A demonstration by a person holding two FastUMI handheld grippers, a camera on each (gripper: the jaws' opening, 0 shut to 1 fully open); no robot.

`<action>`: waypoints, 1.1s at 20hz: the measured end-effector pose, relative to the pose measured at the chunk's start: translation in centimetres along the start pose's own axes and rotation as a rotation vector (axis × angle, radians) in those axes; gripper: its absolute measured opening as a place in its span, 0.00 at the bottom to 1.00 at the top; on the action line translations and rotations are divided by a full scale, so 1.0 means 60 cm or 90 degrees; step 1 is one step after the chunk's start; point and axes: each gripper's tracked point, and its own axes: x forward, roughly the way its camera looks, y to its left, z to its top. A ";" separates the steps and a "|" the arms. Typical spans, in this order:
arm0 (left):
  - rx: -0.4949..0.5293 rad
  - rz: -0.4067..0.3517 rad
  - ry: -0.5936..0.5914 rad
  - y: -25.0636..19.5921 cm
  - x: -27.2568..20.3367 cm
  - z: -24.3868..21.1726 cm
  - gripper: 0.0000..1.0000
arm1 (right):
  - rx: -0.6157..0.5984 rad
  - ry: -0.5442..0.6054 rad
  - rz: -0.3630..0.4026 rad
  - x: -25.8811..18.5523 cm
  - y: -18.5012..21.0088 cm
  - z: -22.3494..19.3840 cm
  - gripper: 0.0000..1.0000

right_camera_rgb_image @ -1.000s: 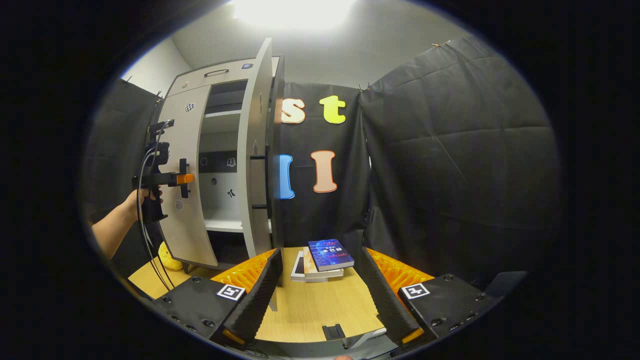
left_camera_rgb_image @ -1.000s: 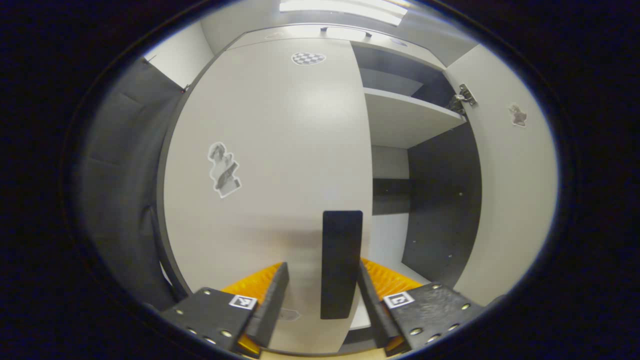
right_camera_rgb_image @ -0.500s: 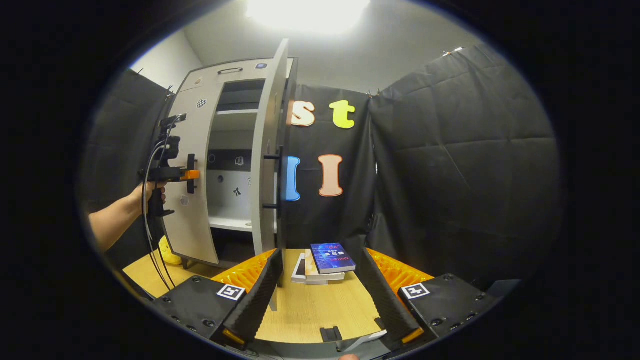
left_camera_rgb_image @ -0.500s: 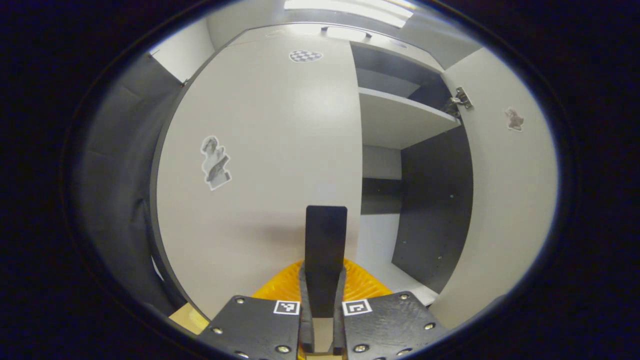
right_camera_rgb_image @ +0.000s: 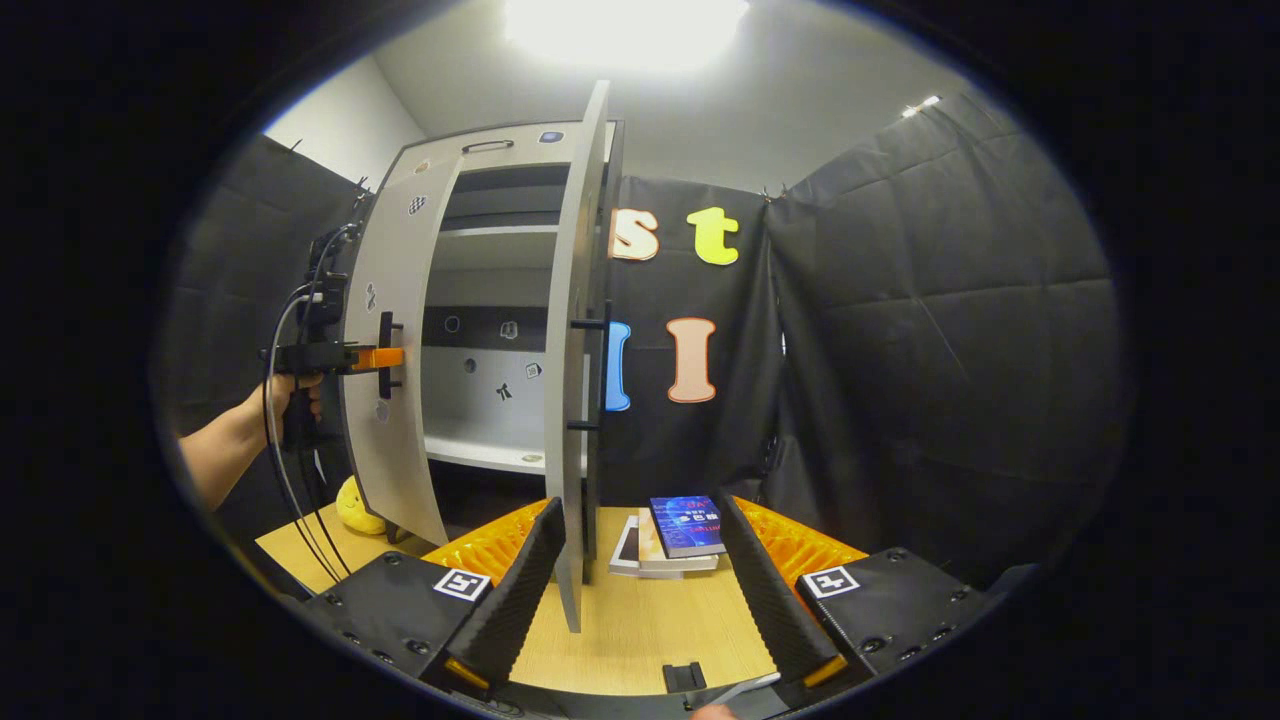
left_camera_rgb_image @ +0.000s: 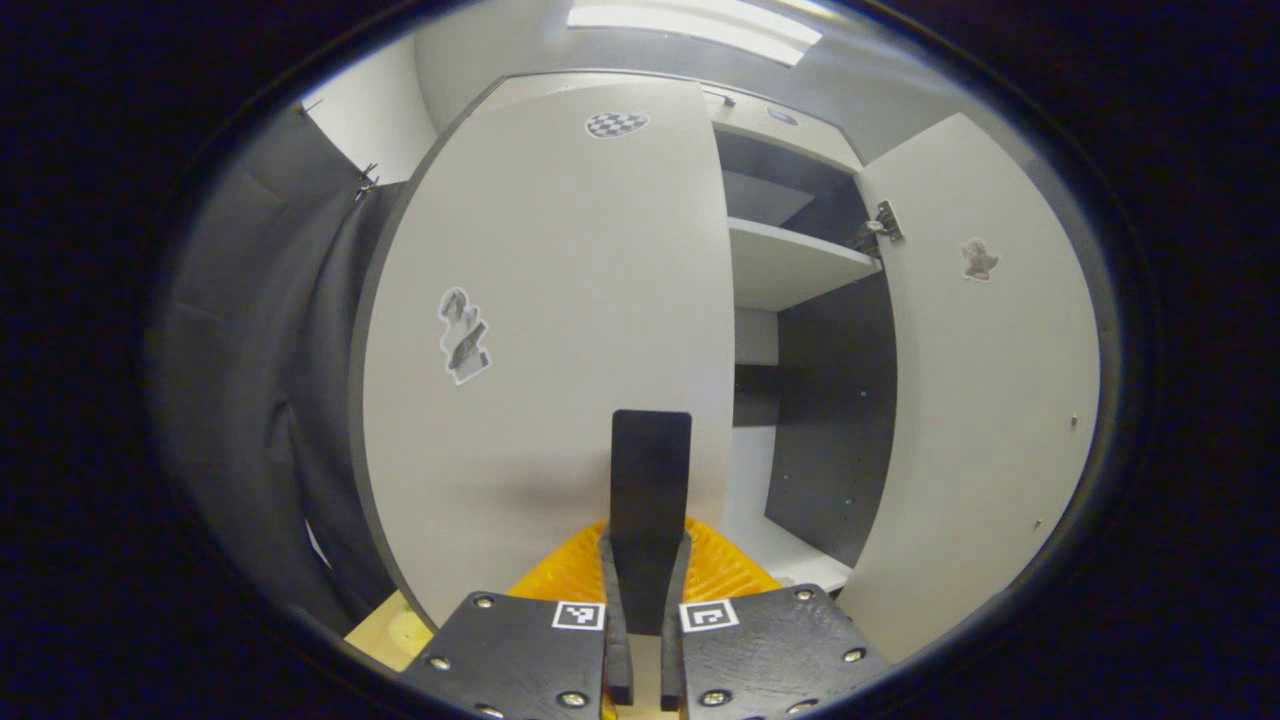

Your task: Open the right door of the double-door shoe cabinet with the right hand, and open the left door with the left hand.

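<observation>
Pale grey laminate made up the tall double-door shoe cabinet [right_camera_rgb_image: 490, 330], which stood on the light wooden table [right_camera_rgb_image: 640, 630] against the black cloth wall. Its right door [right_camera_rgb_image: 580, 340] stood swung wide, edge-on to us in the right gripper view, with its black bar handle [right_camera_rgb_image: 603, 365] facing outward. The right gripper [right_camera_rgb_image: 640, 590] hung apart from that door, its jaws spread and holding nothing, pointed toward a small stack of books [right_camera_rgb_image: 675, 530] on the table.

In the left gripper view, the left gripper [left_camera_rgb_image: 645, 640] was clamped on the flat black vertical handle [left_camera_rgb_image: 650, 480] of the left door [left_camera_rgb_image: 560, 330], both fingers pressing its sides. The handle's long axis ran upright, straight ahead of the jaws. In the right gripper view we saw the left door partly swung out, a bare forearm and hand [right_camera_rgb_image: 285, 400] holding that gripper level against it.

We judged that the hinge lay along the door's far left edge, so the coming pull should arc outward and leftward round it, the handle kept upright between the fingers lest it slip.
</observation>
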 end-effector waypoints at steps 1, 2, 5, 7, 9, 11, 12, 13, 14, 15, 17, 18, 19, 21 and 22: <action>-0.004 -0.003 0.001 0.001 -0.001 0.002 0.13 | 0.001 -0.001 0.008 0.006 0.008 0.001 0.98; -0.007 -0.006 0.002 0.002 -0.003 0.003 0.14 | 0.002 -0.003 0.017 0.011 0.016 0.003 0.98; -0.010 -0.011 0.004 0.005 -0.011 0.006 0.13 | 0.002 -0.007 0.041 0.023 0.038 0.005 0.98; -0.017 -0.012 0.005 0.013 -0.017 0.006 0.14 | -0.001 -0.008 0.054 0.028 0.051 0.005 0.98; -0.012 -0.011 0.002 0.023 -0.021 0.008 0.12 | -0.001 -0.013 0.066 0.035 0.064 0.008 0.98; -0.018 -0.010 0.002 0.027 -0.028 0.009 0.12 | -0.007 -0.018 0.076 0.037 0.077 0.011 0.98; -0.021 -0.009 0.001 0.031 -0.030 0.010 0.12 | -0.011 -0.020 0.080 0.039 0.083 0.012 0.98; -0.021 -0.008 -0.001 0.036 -0.030 0.010 0.12 | -0.013 -0.020 0.084 0.040 0.091 0.011 0.98; -0.018 -0.005 0.000 0.040 -0.034 0.011 0.14 | -0.014 -0.020 0.089 0.042 0.098 0.013 0.98; -0.016 -0.001 -0.003 0.044 -0.038 0.012 0.12 | -0.013 -0.020 0.094 0.044 0.104 0.011 0.98; -0.016 0.011 -0.007 0.051 -0.044 0.011 0.12 | -0.009 -0.022 0.104 0.048 0.116 0.014 0.98; -0.017 0.016 -0.006 0.054 -0.045 0.011 0.14 | -0.007 -0.022 0.108 0.049 0.123 0.015 0.98; -0.016 0.018 -0.006 0.058 -0.045 0.012 0.11 | -0.006 -0.021 0.113 0.049 0.130 0.013 0.98; -0.012 0.017 -0.003 0.064 -0.048 0.011 0.11 | -0.006 -0.020 0.122 0.050 0.147 0.015 0.98; -0.012 0.017 -0.004 0.067 -0.050 0.010 0.10 | -0.007 -0.021 0.128 0.052 0.156 0.017 0.98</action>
